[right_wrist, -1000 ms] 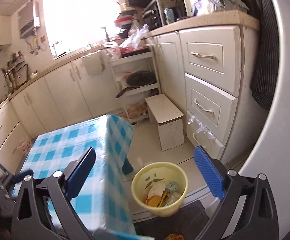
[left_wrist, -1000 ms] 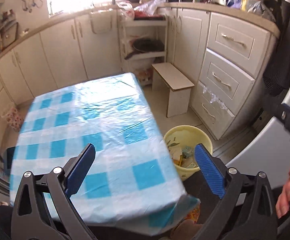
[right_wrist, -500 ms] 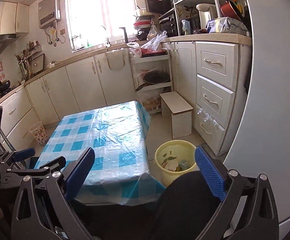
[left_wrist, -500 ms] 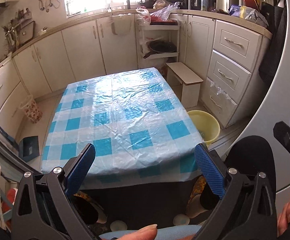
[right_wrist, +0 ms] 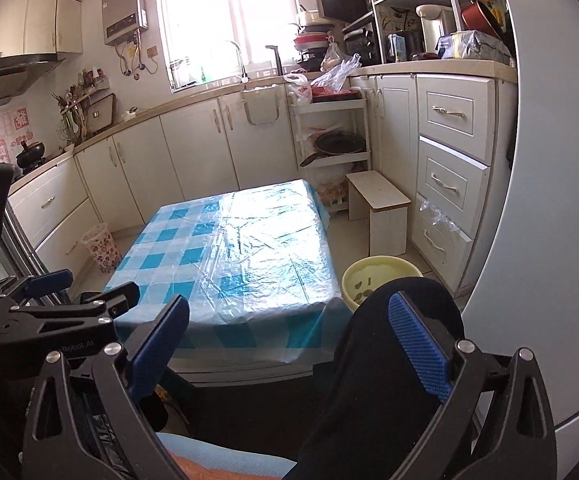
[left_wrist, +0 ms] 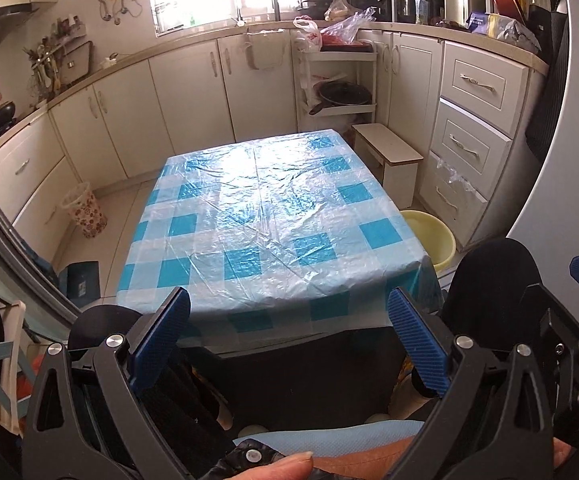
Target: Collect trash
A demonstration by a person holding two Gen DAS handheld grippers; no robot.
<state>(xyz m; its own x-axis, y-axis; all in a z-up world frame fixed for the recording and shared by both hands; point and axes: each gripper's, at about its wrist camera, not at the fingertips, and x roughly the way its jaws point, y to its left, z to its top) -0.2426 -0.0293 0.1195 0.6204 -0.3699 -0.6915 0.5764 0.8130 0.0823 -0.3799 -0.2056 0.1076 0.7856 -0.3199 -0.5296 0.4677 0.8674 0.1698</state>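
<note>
A low table with a blue-and-white checked plastic cloth (left_wrist: 273,216) stands in the middle of the kitchen; it also shows in the right wrist view (right_wrist: 249,256). I see nothing lying on the cloth. A yellow plastic bucket (left_wrist: 437,236) stands on the floor at the table's right side; in the right wrist view the bucket (right_wrist: 373,272) shows a few scraps inside and is partly hidden by a dark knee. My left gripper (left_wrist: 289,332) is open and empty, held back in front of the table's near edge. My right gripper (right_wrist: 289,340) is open and empty, also held back.
A small white stool (left_wrist: 393,160) stands right of the table by the drawers (left_wrist: 469,148). A patterned waste basket (left_wrist: 85,212) stands on the floor at left. White cabinets (left_wrist: 193,96) line the back wall. The person's dark-clothed legs (right_wrist: 369,360) fill the foreground.
Both grippers have pulled back and up from the bucket and table edge. The whole table now shows. Both stay open.
</note>
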